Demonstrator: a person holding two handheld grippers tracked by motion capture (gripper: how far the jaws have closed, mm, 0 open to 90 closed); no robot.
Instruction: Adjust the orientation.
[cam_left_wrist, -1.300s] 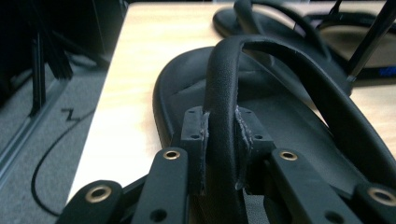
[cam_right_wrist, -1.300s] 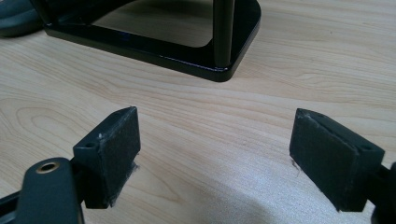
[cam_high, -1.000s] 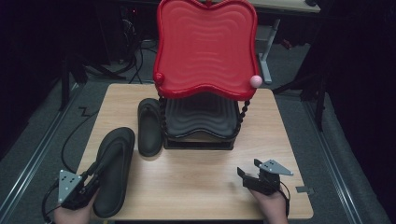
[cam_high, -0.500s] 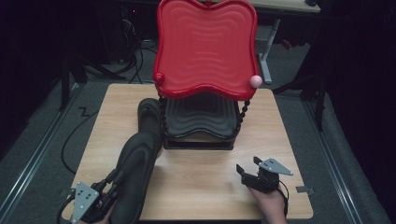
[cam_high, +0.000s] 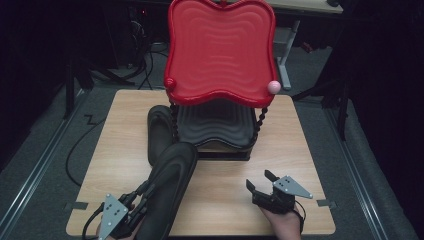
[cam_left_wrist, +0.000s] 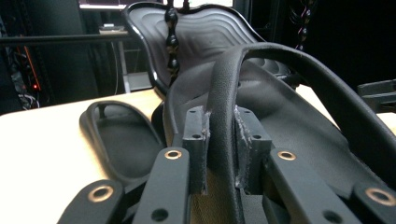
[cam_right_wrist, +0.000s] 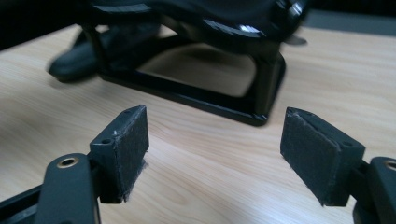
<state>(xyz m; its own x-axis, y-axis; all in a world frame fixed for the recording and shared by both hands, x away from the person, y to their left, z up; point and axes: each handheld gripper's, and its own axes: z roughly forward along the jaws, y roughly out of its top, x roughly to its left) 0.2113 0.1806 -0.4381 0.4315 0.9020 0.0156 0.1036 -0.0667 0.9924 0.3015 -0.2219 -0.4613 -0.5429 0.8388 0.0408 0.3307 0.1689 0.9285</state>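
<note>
Held tray (cam_left_wrist: 280, 107): matt black plastic, fine grainy texture. Table (cam_high: 310, 150): light wood-grain, smooth. Red shelf (cam_high: 220, 50): glossy rippled plastic. Right gripper's pads (cam_right_wrist: 135, 144): rough black felt-like facing.

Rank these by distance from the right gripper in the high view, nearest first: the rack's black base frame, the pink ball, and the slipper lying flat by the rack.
From the right gripper:
1. Black base frame, just ahead, toward the table's middle.
2. Flat slipper, left of the rack.
3. Pink ball, up at the red tray's right corner.
</note>
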